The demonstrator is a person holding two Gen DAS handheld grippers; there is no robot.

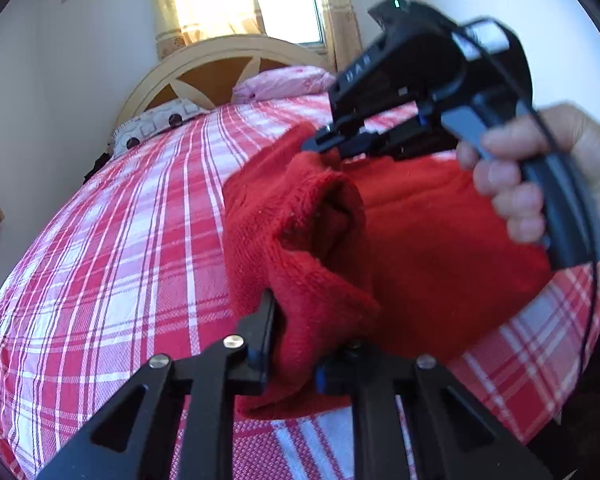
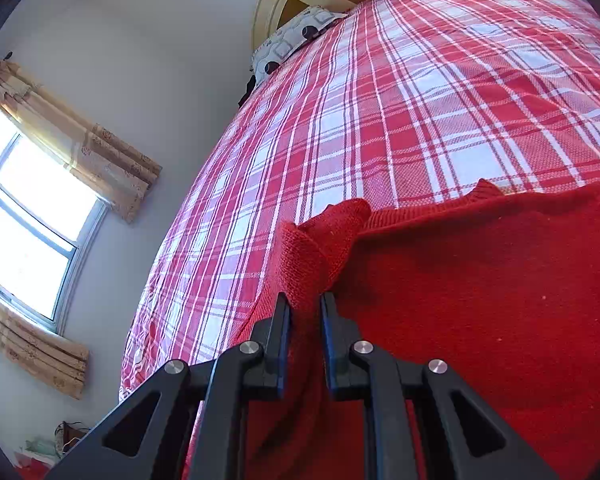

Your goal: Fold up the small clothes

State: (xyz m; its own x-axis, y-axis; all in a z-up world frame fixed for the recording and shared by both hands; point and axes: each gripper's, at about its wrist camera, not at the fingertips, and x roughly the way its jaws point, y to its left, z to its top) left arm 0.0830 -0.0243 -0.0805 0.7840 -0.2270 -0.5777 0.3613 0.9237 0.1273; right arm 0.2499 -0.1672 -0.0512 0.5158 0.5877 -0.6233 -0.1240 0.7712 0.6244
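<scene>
Both claws pinch a red knitted sweater (image 1: 420,240) on the plaid bed (image 1: 120,240).

Left to right: the left claw (image 1: 296,344) is clamped on a raised fold of the sweater; the right claw (image 1: 332,148), gripped by a hand (image 1: 540,176), nips the sweater's far edge, its body blocking part of the bed. Patterned pillow (image 1: 156,124), pink pillow (image 1: 284,84) and headboard (image 1: 220,68) lie beyond.

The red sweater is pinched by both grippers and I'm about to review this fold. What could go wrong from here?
1. The left gripper holds a bunched, rolled wad of the red sweater, so the fold may come out lumpy.
2. The right gripper pinches only a narrow edge; knit could slip from its jaws when pulled.
3. Dragging the sweater may wrinkle the plaid bedsheet beneath.
</scene>
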